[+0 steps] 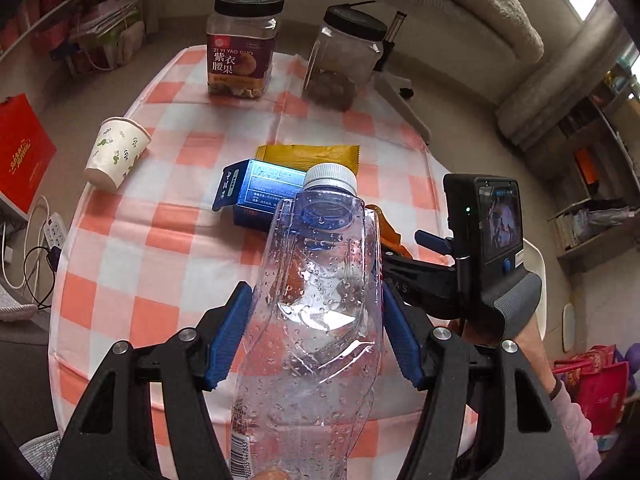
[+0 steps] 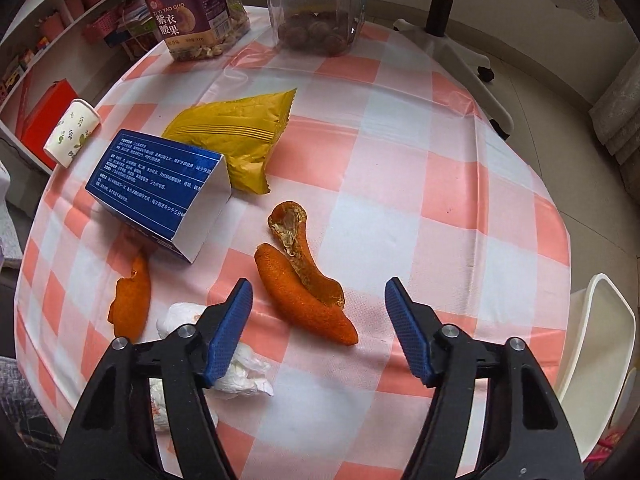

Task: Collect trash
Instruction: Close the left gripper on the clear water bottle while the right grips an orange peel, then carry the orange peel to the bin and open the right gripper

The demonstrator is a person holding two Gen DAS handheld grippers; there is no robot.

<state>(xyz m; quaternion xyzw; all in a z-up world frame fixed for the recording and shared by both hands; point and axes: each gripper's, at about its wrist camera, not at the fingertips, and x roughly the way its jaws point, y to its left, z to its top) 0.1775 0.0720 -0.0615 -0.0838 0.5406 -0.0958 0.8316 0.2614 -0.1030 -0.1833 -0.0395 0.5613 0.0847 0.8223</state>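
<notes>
My left gripper [image 1: 316, 336] is clamped on a crushed clear plastic bottle [image 1: 316, 292]; both blue pads press its dented sides. The bottle's long axis runs straight ahead between the jaws, its white cap [image 1: 330, 176] pointing away from me and its barcoded label end back toward my wrist. Water droplets cling to the inside.

My right gripper [image 2: 320, 332] is released, nothing between the pads. The large orange peel [image 2: 304, 292] lies on the cloth just ahead of the gap, nearer my left pad, its long axis slanting from far-left to near-right, with a curled strip lying pith-side up along it. A smaller orange peel [image 2: 130, 304] lies out beyond my left jaw, and a crumpled white tissue [image 2: 240, 372] lies partly under that jaw.

Further ahead lie a blue carton [image 2: 160, 196] with one end open, a yellow wrapper [image 2: 236, 136] touching it, and a tipped paper cup [image 2: 72, 132]. Two clear jars, a cashew jar [image 2: 192, 12] and a jar of dark nuts [image 2: 316, 8], stand at the far edge. Everything rests on a table with a pink-and-white checked tablecloth [image 2: 440, 200]. Beyond it are a swivel chair base [image 2: 460, 44] and cluttered shelves [image 2: 52, 32].
</notes>
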